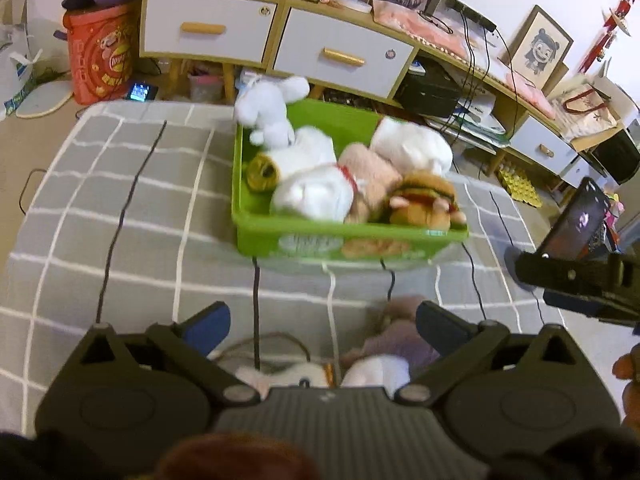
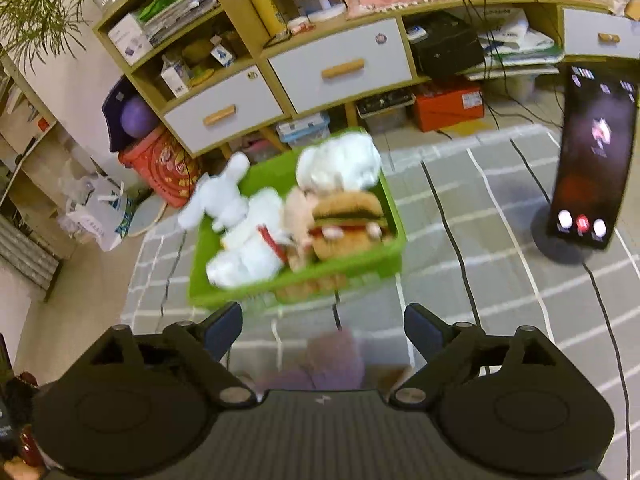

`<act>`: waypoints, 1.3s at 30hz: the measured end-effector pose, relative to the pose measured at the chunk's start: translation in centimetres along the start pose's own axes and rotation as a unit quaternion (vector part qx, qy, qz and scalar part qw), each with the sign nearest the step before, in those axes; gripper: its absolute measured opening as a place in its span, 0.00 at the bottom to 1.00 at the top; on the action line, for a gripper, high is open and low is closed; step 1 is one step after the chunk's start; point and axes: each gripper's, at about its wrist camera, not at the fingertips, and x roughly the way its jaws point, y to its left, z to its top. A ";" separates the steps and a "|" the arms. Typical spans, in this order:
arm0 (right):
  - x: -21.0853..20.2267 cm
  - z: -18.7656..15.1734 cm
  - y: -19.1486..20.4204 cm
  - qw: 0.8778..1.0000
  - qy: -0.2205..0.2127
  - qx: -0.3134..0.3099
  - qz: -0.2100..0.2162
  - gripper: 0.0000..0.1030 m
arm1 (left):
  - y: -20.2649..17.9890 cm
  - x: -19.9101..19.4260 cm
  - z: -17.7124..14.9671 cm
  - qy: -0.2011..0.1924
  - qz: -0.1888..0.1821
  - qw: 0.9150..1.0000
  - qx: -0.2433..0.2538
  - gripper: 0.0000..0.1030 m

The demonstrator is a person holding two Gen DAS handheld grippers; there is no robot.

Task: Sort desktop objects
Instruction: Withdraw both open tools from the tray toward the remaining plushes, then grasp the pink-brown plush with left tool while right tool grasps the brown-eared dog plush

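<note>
Both tongs stand wide apart with nothing pinched. Nearest, under the left gripper, lie loose plush toys: a lilac plush at its 1 o'clock, just inside the right finger, and a white plush low between the fingers; their long axes are too hidden to tell. In the right wrist view the same lilac plush sits at 6 o'clock between the fingers of the right gripper. The left looks nearer to both, so I judge it the likelier picker. At 12 o'clock the green bin holds the sorted toys, burger plush among them, on a grey checked cloth. A phone on a stand is at 2 o'clock; drawers beyond
</note>
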 end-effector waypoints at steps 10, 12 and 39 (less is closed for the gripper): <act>2.2 -1.9 -3.7 0.996 0.055 0.033 -0.063 0.88 | -1.9 1.5 -0.8 0.006 -0.012 0.999 0.034 0.99; 2.7 -2.2 -3.9 0.995 0.069 0.037 -0.066 0.88 | -2.6 2.3 -0.8 0.013 -0.018 0.999 0.036 0.97; 5.9 -4.2 -8.7 0.985 0.132 0.108 -0.038 0.41 | -6.9 8.6 -3.0 0.071 -0.025 0.992 0.102 0.69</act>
